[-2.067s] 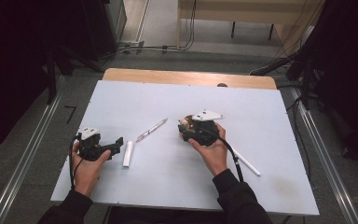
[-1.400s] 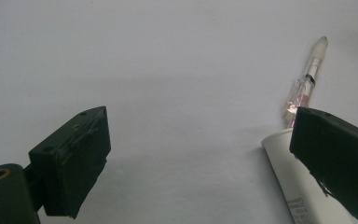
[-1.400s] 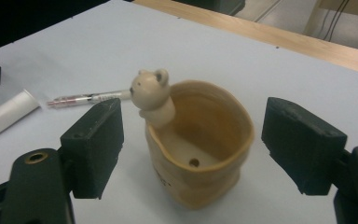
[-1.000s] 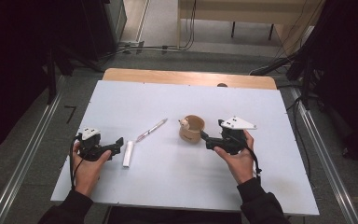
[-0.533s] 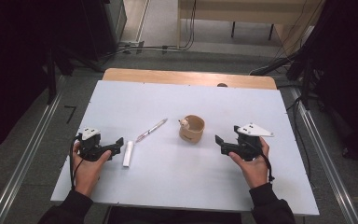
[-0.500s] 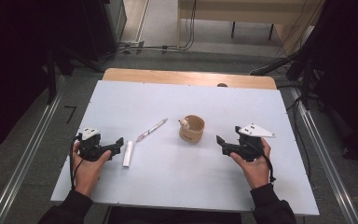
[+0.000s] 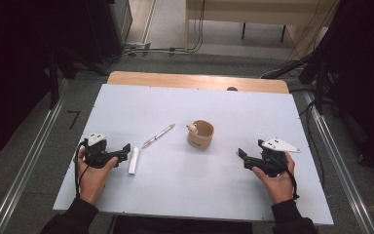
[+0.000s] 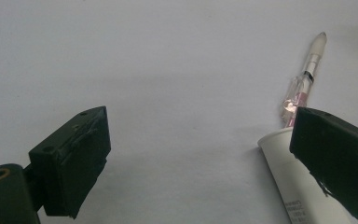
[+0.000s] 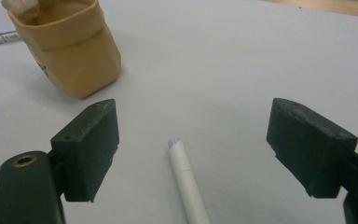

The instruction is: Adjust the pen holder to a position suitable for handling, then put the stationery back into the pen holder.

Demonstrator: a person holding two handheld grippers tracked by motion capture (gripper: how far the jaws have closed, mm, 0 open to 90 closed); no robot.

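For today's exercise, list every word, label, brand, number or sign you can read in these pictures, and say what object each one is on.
No text can be read.
White tube: small grey print near the lower end, too blurred to read.
Tan cup: a few dark marks low on its side, too small to make out.
Pen: a black band and a pink part, no lettering to be seen.
White marker: plain.

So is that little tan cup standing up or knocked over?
Standing up. The tan cup sits on its base on the table, its open mouth facing up.

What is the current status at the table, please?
Both grippers open: left gripper beside white tube, right gripper over white pen. Tan cup upright, untouched. Nothing in the way.
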